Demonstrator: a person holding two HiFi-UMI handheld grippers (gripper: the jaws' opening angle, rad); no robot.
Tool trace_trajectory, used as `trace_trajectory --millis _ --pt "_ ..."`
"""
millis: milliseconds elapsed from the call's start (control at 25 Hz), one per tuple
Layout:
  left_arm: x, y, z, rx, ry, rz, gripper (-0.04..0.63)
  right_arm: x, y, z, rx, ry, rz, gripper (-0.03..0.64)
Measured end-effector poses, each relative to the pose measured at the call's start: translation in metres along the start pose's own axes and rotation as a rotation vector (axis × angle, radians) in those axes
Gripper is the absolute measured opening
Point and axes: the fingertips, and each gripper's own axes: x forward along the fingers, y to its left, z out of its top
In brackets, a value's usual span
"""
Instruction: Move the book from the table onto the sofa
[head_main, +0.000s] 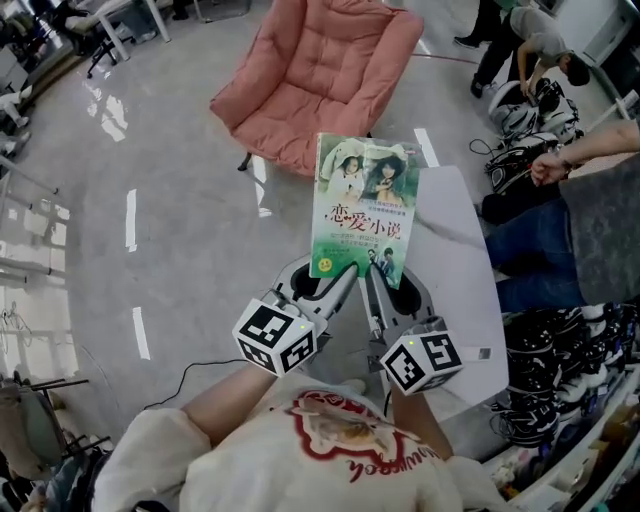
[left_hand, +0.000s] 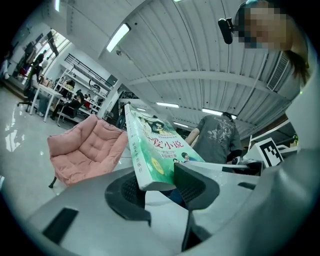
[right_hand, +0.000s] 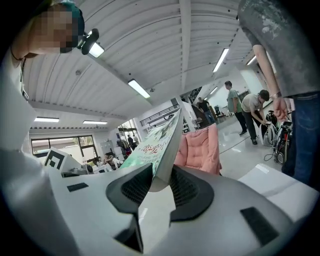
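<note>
I find left gripper (head_main: 343, 278) and right gripper (head_main: 373, 290) clamped on the glossy green paperback book (head_main: 362, 205) at its bottom edge; I judge it light, bendy, slippery.

book (head_main: 362, 205): was held up in the air, green cover facing the camera
left gripper (head_main: 338, 283): was at the book's near left corner, jaws clamped on that edge
right gripper (head_main: 374, 290): was at the book's near edge too, just right of the left gripper, jaws on the book
sofa (head_main: 320, 80): pink, stood beyond the book's far edge
table (head_main: 455, 250): white, lay below and right of the book
person in jeans (head_main: 560, 240): was right of the book, past the table
</note>
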Motion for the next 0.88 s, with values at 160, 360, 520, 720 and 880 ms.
trace_trajectory --millis 160,360,520,720,880 --pt "0.001 0.086 0.057 0.018 0.006 -0.002 0.154 0.096 0.031 0.02 0.012 -0.021 0.002 0.101" --pt "0.0 0.156 0.101 0.024 0.004 0.006 0.154 0.173 0.056 0.034 0.022 -0.025 0.01 0.101" --pt "0.003 0.153 0.097 0.029 -0.014 0.019 0.155 0.171 0.052 0.032 0.018 -0.029 0.034 0.101" --pt "0.003 0.156 0.092 0.027 -0.028 0.049 0.155 0.174 0.049 0.027 0.018 -0.012 0.064 0.101" --pt "0.002 0.206 0.117 0.003 -0.029 0.08 0.155 0.229 0.065 0.031 0.023 0.029 0.072 0.103"
